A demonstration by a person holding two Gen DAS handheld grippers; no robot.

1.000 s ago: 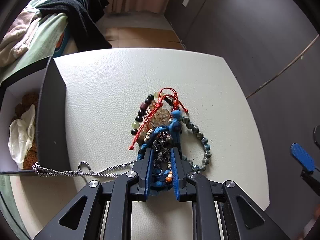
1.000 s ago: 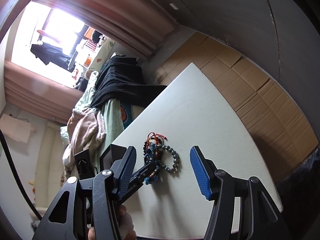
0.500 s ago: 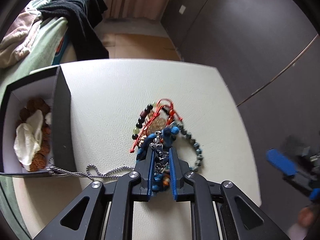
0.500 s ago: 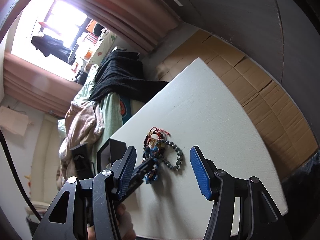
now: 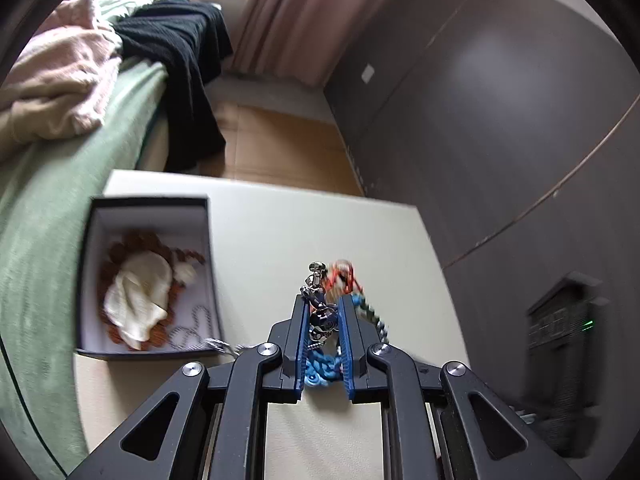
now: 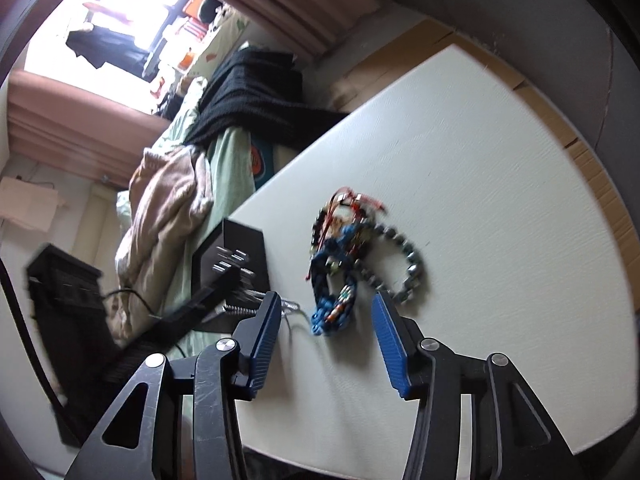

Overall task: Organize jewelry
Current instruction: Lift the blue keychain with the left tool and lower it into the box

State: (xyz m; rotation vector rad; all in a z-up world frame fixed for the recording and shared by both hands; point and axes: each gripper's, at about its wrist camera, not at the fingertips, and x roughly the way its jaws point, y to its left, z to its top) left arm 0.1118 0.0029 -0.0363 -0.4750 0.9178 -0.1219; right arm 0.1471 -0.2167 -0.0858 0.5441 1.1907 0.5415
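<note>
My left gripper (image 5: 323,304) is shut on a silver metal charm piece (image 5: 318,312) and holds it above the white table. Under it lies a tangled pile of jewelry (image 6: 344,256): a blue braided cord (image 5: 320,368), red strings and a grey bead bracelet (image 6: 404,268). A silver chain (image 5: 192,330) hangs over the near wall of an open black box (image 5: 210,240) that holds brown beads and white cloth. My right gripper (image 6: 326,316) is open and empty, low over the near end of the pile.
The white table (image 6: 480,200) ends at the right above a cardboard-covered floor. A bed with a green cover, pink cloth and a black garment (image 5: 180,64) runs along the left. A dark wall stands to the right.
My left gripper has risen and tilted up with the silver charm piece between its fingers. The box now shows from above. My right gripper has moved down closer to the pile.
</note>
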